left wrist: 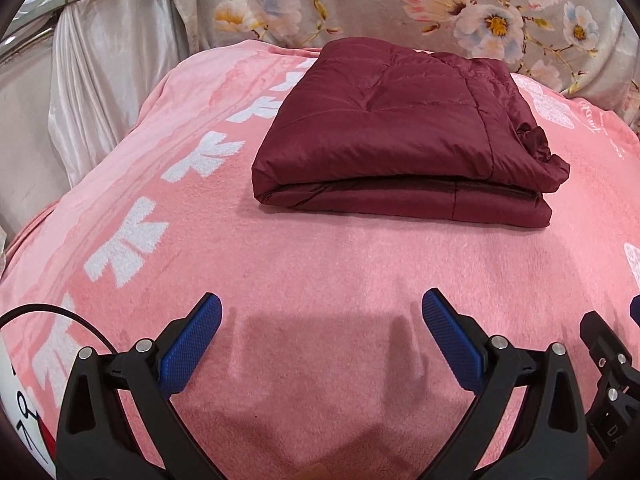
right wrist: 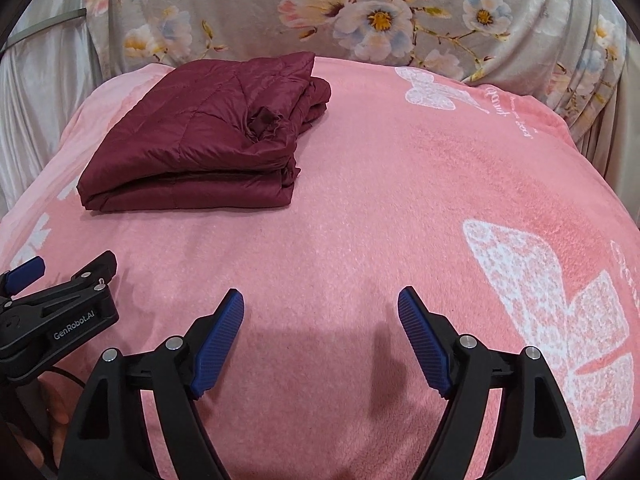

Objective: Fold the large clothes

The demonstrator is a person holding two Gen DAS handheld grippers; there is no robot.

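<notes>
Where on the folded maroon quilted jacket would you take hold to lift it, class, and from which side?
Grip the folded maroon quilted jacket at its near edge, coming in low across the pink fleece blanket. The stacked layers end there in a thick, straight lip facing both open grippers, so a pinch probably catches every layer. The side with the crumpled cuff looks loose and uneven.

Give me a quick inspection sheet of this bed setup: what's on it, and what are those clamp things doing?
Surface: pink blanket with white bow and butterfly prints, spread flat.
Job's things: maroon quilted garment, folded into a neat stack, resting on the blanket.
Clutter: nothing seen.
Grippers: left gripper open, empty, short of the garment; right gripper open, empty, beside it.
Cables: thin black cable by the left gripper.
Surroundings: grey floral fabric behind; silvery satin drape at the left.
</notes>
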